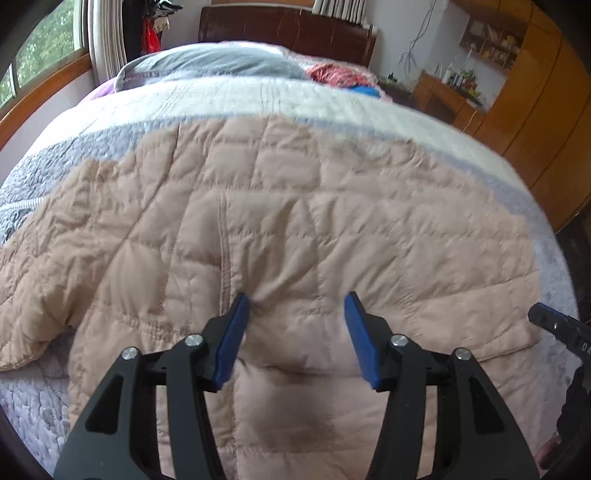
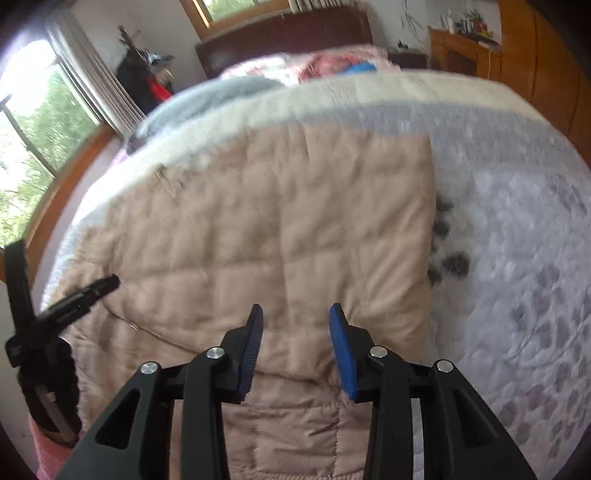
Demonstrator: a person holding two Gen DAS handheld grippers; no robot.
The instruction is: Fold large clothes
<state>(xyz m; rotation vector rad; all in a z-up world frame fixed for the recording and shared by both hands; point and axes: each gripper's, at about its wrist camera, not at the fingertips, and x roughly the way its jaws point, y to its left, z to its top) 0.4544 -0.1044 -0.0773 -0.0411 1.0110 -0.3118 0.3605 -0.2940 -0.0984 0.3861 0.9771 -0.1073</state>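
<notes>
A beige quilted jacket point(image 1: 295, 221) lies spread flat on the bed, its straight edge to the right point(image 2: 424, 229). My left gripper point(image 1: 297, 297) hovers low over the jacket's near part with its blue pads wide apart; a small pucker of fabric sits by the left pad and nothing is pinched. My right gripper point(image 2: 297, 308) is over the jacket's near right part. Its pads are closer together, a thick fold of jacket fills the gap and creases radiate from the right pad. The left gripper's black finger point(image 2: 85, 295) shows at that view's left edge.
The bed's grey and white quilted cover point(image 2: 517, 258) extends to the right of the jacket. Pillows point(image 1: 207, 62) and a dark headboard point(image 1: 288, 29) lie beyond it. A window point(image 2: 37, 147) is on the left, a wooden wardrobe point(image 1: 535, 110) on the right.
</notes>
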